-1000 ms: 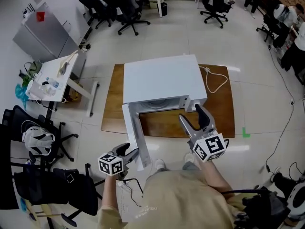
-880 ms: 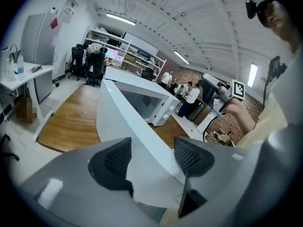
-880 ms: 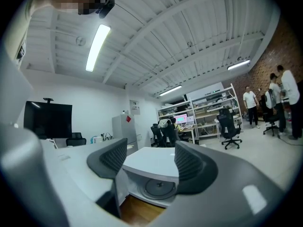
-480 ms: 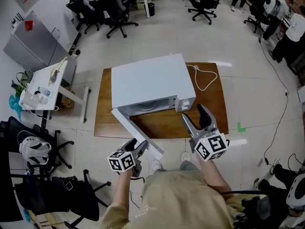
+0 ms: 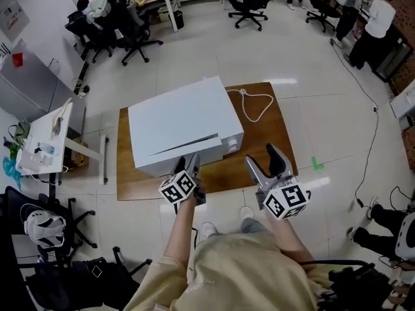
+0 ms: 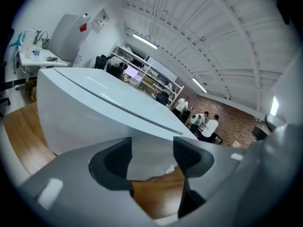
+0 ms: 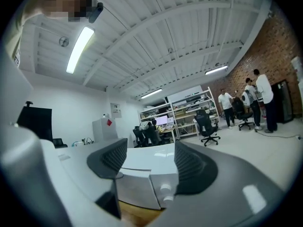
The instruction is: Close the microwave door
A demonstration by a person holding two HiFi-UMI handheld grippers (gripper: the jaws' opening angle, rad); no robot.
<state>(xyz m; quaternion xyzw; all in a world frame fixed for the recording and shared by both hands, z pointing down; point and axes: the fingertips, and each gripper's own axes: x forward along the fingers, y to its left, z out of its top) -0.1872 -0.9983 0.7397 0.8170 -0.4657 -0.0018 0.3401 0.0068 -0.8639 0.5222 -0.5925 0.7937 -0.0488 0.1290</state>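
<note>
Head view: boxy white microwave [image 5: 175, 125] sits toward the left edge of the brown wooden desk [image 5: 266, 118]. Its white door [image 5: 188, 153] lies almost flush, and a dark slit shows along its top. Left gripper [image 5: 188, 166] is the nearer, tips at the door face, forearm reaching straight ahead.

Left gripper view: jaws closing, grasping nothing, door just beyond.

Right gripper view: right gripper [image 7: 146, 162] released, empty, aimed at the microwave's right front corner.
</note>
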